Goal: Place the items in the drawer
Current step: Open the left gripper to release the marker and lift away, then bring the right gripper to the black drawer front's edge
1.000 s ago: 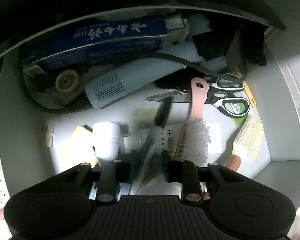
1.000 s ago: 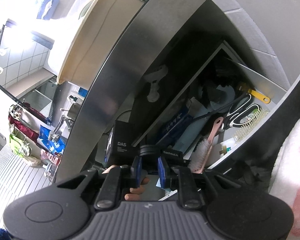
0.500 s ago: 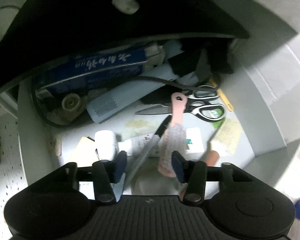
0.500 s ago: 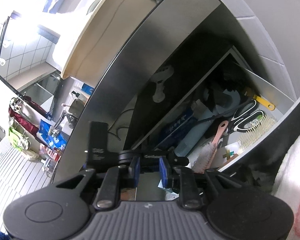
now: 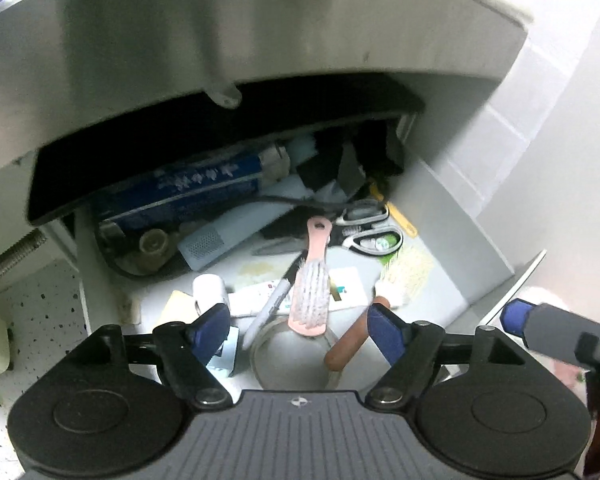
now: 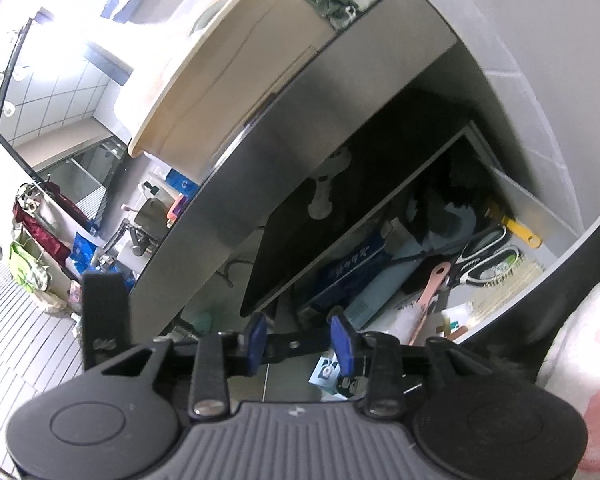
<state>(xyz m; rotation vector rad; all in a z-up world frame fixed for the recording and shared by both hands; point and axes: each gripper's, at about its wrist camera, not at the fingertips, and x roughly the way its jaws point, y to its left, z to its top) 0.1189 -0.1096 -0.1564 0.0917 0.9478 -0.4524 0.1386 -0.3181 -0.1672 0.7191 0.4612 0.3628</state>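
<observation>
moved: left gripper (image 5: 298,330) has pulled back and up from the drawer (image 5: 452,240); its fingers spread wider than half a second ago, and the pen (image 5: 274,300) it was over now lies loose inside. Right gripper (image 6: 300,338) opened a bit too.
left tool: fingers wide apart, nothing held.
right tool: fingers part open, nothing between them.
pen location: lower centre of left view, on the drawer floor, touching the pink brush (image 5: 310,280) on its left side.
key relation: drawer lies straight ahead and below the left gripper; pen's long axis runs lower left to upper right, roughly along the brush. Left gripper looks nearer; right sits off to the lower left of the drawer in its own view.
counts: pens 1; brushes 2 (pink, plus a wood-handled brush (image 5: 396,280)); scissors (image 5: 370,232) 1 pair; blue box (image 5: 180,196) 1; white tube (image 5: 209,288) 1.
judgement: this drop looks done; drawer is open and crowded.
</observation>
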